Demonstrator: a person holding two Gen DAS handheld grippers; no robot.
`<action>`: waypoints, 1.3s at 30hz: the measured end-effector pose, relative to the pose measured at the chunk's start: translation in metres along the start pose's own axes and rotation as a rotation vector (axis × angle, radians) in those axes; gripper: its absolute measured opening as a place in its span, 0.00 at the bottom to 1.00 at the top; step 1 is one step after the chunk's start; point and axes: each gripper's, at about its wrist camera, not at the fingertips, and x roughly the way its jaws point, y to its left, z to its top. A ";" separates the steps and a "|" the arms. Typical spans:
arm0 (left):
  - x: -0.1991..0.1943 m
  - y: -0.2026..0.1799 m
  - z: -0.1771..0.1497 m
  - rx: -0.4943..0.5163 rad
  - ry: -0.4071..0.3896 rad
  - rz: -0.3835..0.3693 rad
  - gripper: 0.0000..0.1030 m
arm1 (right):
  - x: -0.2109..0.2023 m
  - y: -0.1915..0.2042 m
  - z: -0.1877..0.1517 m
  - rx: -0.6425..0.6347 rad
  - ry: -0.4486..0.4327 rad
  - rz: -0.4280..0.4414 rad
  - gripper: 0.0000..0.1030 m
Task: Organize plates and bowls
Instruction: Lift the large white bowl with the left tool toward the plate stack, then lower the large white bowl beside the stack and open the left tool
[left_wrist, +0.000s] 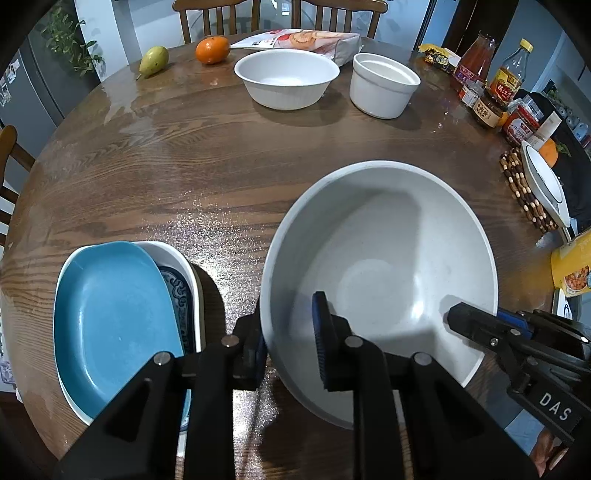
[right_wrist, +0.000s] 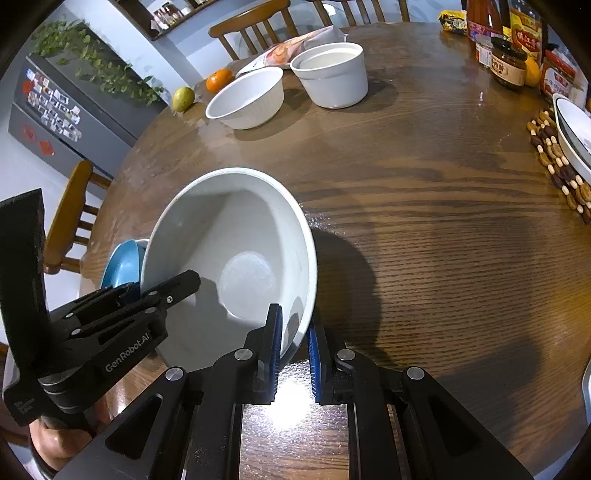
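The large pale-grey round ceramic bowl (left_wrist: 380, 280) sits on the wooden table (left_wrist: 207, 162), its rim straddled loosely, apparently, by the left gripper (left_wrist: 291, 339) and pinched by the right gripper (right_wrist: 295, 347) opposite.

Glossy grained wood table (left_wrist: 184, 147); smooth matt grey bowl (left_wrist: 388, 258); glazed blue plate (left_wrist: 110, 314).

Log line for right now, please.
item: large white bowl | right gripper: shut on its rim | left gripper: open, fingers astride left rim | beside: blue plate
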 end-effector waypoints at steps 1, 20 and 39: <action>0.001 0.001 0.000 -0.003 0.002 -0.003 0.20 | -0.001 -0.001 0.000 0.002 -0.004 -0.001 0.13; -0.007 0.003 0.008 -0.029 -0.036 0.000 0.48 | -0.007 -0.001 0.003 0.009 -0.020 0.002 0.15; -0.032 0.003 0.011 -0.004 -0.122 0.028 0.67 | -0.038 0.009 0.006 -0.045 -0.144 -0.080 0.43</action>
